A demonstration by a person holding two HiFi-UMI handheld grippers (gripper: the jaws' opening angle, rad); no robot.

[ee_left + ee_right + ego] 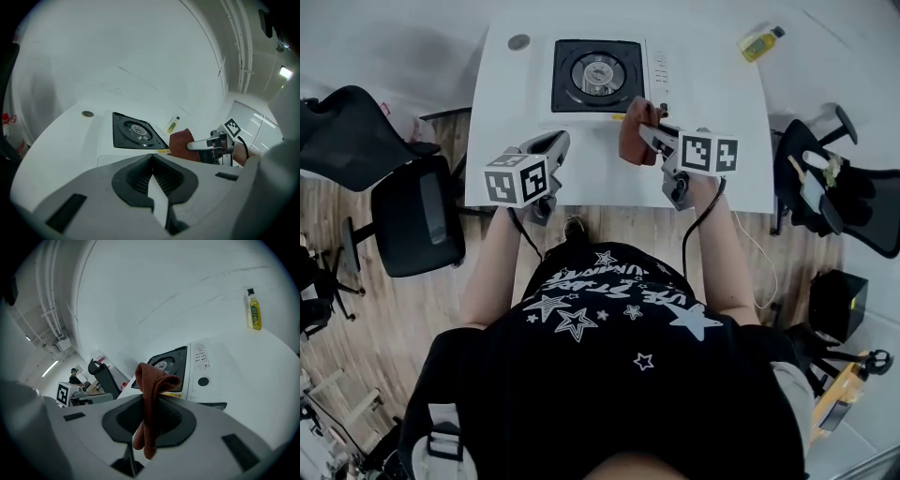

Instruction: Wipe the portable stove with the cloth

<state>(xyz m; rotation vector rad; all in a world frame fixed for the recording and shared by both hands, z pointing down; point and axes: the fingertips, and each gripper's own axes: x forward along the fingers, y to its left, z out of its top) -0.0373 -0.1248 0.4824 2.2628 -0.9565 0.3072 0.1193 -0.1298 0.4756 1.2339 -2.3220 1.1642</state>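
Stove (598,75): white body, black square burner top, ctrl panel w/ a round knob down its right side. Sits at the far-mid part of the white table (731,178).

Cloth (152,380): red-brown, folded over. It's pinched in my right gripper (150,411), jaws closed tight on it. In the right gripper view the fold sticks up past the tips and a doubled end hangs out below. From the head view the cloth is at the stove's near right corner, by the ctrl panel. Can't tell if it's touching the stove or just above it.

My left gripper (152,157): jaws together, nothing in them. It's over the table's near left part, pointed toward the stove, well short of it. From the left gripper view the burner is ahead, w/ the right gripper and cloth off to the right.

Other bits: yellow bottle w/ dark cap (759,42) by the table's far right corner, well apart from the stove. Small grey round disc (518,42) on the table at far left, near the stove's left side.

Around the table: black office chair (417,211) on my left and another black chair (839,192) on my right w/ stuff piled on it. Wood floor (375,337) underneath.
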